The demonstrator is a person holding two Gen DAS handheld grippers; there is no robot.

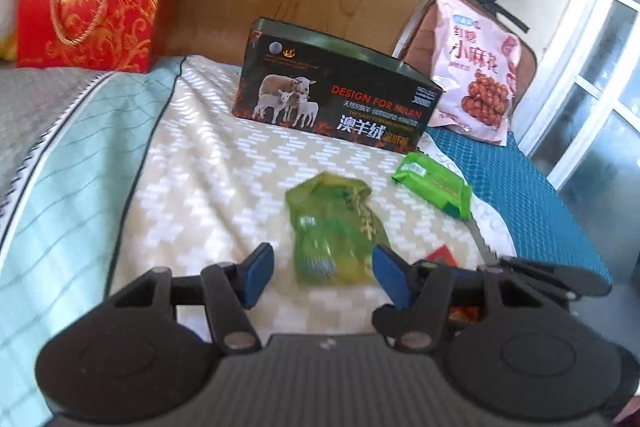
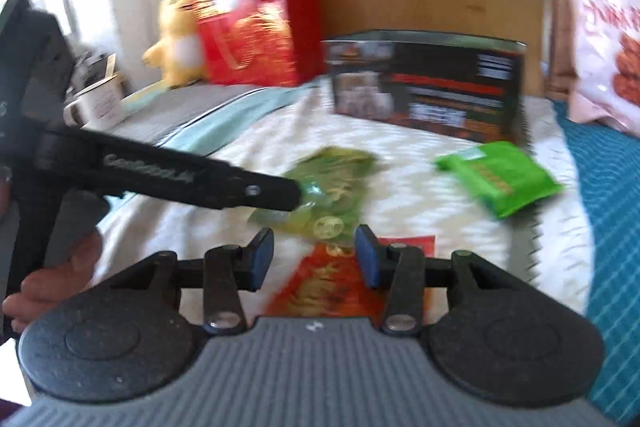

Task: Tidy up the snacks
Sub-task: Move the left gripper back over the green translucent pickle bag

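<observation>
Black box [image 1: 334, 95] behind green packets [image 1: 432, 183]

Each hand-held gripper [image 1: 320, 275] [image 2: 316, 255] has a grey ribbed body and black linkage arms. Finger pads [image 1: 256, 273] are blue. Silver rivets fasten the links.

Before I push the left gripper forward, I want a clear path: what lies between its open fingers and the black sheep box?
In the left wrist view, the crumpled translucent green bag lies between the left gripper and the black box; beyond it, only bare blanket.

Snacks — two green packets [image 1: 336, 227] [image 1: 434, 183], one red packet [image 2: 340, 287].
</observation>
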